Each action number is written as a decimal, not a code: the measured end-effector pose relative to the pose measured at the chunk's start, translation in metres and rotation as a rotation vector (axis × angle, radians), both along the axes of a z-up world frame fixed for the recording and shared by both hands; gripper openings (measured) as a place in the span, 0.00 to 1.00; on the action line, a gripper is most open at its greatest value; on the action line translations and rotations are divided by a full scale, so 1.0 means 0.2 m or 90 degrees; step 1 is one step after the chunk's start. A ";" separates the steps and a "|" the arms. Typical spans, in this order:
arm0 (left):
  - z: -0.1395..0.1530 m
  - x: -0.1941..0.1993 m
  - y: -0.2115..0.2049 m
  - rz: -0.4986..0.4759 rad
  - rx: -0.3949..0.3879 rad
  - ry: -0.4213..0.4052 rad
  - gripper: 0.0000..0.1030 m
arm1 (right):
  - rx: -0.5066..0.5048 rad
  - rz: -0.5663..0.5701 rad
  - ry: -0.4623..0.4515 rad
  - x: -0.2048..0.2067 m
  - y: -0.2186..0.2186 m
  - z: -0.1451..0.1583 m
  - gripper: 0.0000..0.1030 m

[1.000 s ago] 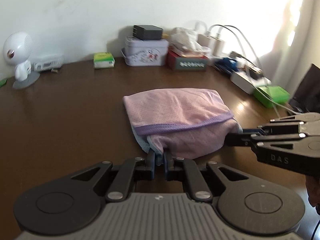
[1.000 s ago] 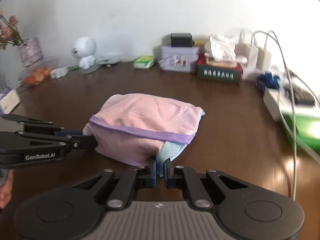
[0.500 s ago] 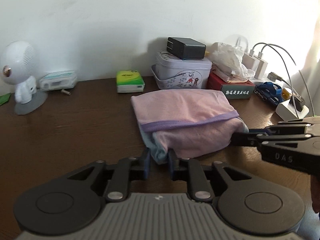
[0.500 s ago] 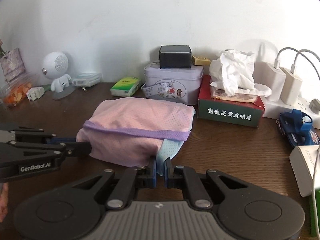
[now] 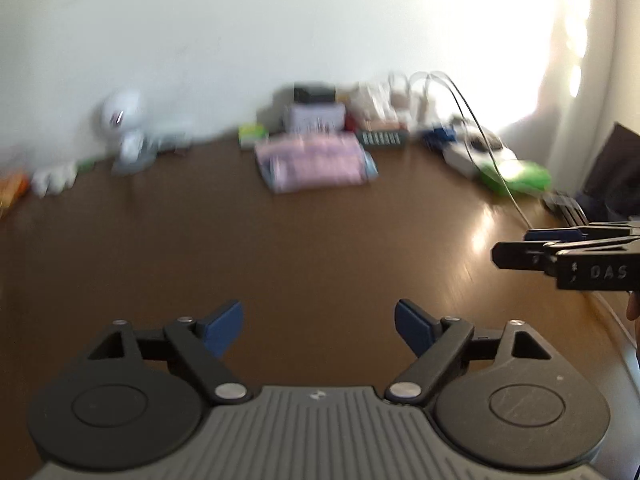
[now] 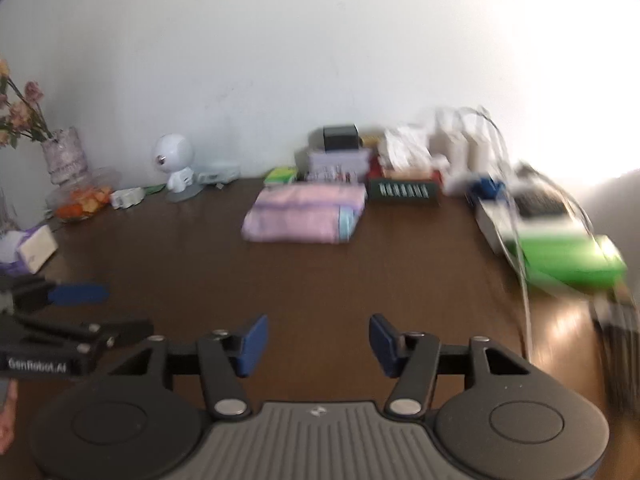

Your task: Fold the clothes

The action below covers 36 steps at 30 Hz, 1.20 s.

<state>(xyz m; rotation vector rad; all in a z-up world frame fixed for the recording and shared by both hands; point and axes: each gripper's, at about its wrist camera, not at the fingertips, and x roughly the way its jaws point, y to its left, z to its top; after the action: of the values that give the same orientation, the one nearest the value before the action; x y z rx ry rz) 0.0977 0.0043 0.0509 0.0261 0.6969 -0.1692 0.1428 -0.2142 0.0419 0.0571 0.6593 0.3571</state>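
In your left wrist view, the left gripper (image 5: 318,322) hangs over bare brown table (image 5: 320,248), its jaws opening wide with nothing between them; the folded pink garment (image 5: 316,164) lies well ahead at the table's far edge, just before the tin box (image 5: 316,114) and the clutter by the wall, which reads as a finished fold parked out of the way. Blur smears the garment's edges and the small white robot figure (image 5: 126,128). In your right wrist view, the right gripper (image 6: 318,340) is also empty, its jaws opening over the table, and the garment (image 6: 304,218) sits flat, 1 pale blue layer peeking at its right end. The green box (image 6: 568,258) is streaked; the cables there can't be traced.
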 end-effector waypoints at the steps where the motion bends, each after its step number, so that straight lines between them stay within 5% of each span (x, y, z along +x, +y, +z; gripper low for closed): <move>1: -0.02 -0.09 -0.01 0.009 -0.002 0.005 0.87 | 0.008 -0.006 0.012 -0.09 -0.02 -0.02 0.57; 3: -0.05 -0.27 -0.02 0.034 -0.006 -0.009 0.99 | 0.019 -0.024 0.036 -0.26 -0.05 -0.06 0.61; 8: -0.14 -0.54 -0.05 0.077 0.046 -0.014 1.00 | -0.013 -0.020 0.025 -0.63 -0.01 -0.15 0.79; 12: -0.21 -0.59 -0.04 0.097 0.056 -0.004 1.00 | -0.035 -0.007 0.011 -0.76 0.03 -0.20 0.81; 22: -0.23 -0.56 -0.03 0.112 0.029 -0.008 1.00 | -0.081 -0.038 0.007 -0.77 0.10 -0.25 1.00; 36: -0.23 -0.53 -0.09 0.149 0.028 -0.006 0.99 | -0.100 -0.071 0.014 -0.76 0.15 -0.26 1.00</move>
<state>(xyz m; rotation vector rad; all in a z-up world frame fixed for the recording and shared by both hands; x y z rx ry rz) -0.0073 -0.0137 0.0049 -0.0125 0.6883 0.0700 -0.0092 -0.1846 -0.0098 -0.0524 0.7018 0.1968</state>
